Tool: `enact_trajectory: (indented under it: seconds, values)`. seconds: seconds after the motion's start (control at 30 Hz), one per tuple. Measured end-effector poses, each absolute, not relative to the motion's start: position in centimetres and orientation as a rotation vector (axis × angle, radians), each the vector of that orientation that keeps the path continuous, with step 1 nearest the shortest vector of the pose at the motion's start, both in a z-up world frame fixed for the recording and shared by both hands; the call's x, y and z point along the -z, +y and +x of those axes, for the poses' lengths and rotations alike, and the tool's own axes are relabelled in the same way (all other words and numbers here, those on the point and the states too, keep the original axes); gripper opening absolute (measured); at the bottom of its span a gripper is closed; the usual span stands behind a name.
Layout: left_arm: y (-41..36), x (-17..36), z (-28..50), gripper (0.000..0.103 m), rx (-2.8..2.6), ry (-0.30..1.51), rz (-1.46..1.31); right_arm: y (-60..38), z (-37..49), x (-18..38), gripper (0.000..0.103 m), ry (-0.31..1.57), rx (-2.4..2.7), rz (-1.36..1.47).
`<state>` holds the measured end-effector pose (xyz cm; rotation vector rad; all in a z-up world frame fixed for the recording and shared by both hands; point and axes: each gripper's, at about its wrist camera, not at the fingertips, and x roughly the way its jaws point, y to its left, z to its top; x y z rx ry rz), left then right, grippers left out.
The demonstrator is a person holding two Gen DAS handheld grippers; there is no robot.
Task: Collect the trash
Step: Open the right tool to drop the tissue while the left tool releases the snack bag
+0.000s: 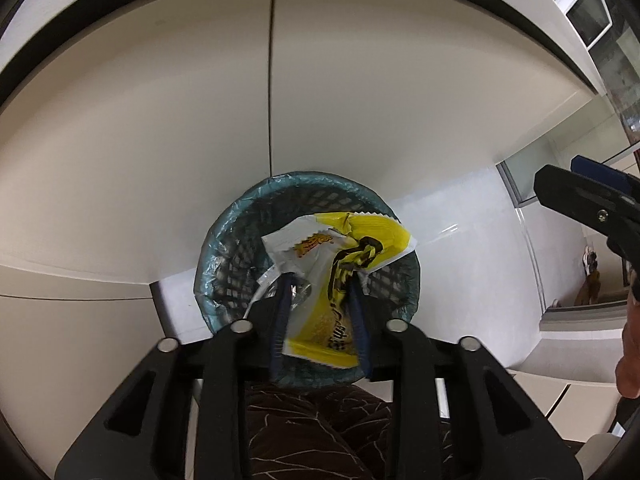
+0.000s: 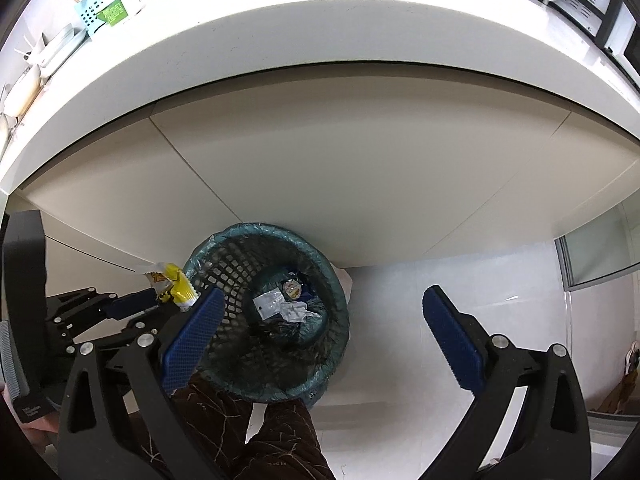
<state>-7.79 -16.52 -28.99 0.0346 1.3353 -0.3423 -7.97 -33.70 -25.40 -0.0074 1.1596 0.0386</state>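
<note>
A yellow and white snack wrapper (image 1: pixel 344 248) sits crumpled between the blue fingers (image 1: pixel 280 304) of my left gripper (image 1: pixel 319 280), touching both pads, right over a dark mesh waste bin (image 1: pixel 224 232) lined with a blue-green bag. In the right wrist view the wrapper (image 2: pixel 174 284) hangs at the left gripper's (image 2: pixel 160 300) tip, beside the bin's (image 2: pixel 240 228) left rim. Crumpled paper and small packets (image 2: pixel 296 308) lie at the bin's bottom. My right gripper (image 2: pixel 322 292) stands wide open above the bin with nothing between its fingers; its tip (image 1: pixel 580 200) shows at the right edge.
The bin stands on a white floor (image 2: pixel 440 272) against beige cabinet doors (image 1: pixel 160 120), under a white counter (image 2: pixel 320 40) with containers at its far left. A person's leg in brown patterned trousers (image 2: pixel 248 420) is just in front of the bin.
</note>
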Motion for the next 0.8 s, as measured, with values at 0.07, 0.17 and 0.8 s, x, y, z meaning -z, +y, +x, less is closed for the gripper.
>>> enact_trajectory:
  seconds: [0.07,0.17,0.8]
  values:
    - [-17.0,29.5,-7.5,0.035,0.336,1.329,0.047,-33.7,-8.0,25.3,0.095,1.159,-0.038,-0.004]
    - [-17.4,29.5,-7.6,0.04,0.342,1.321,0.057,-33.7,-7.9,25.5,0.095,1.157,-0.037,0.002]
    - [-16.9,27.7,-7.6,0.085,0.298,1.254,0.06,-33.9,-7.6,24.0,0.095,1.152,-0.031,-0.001]
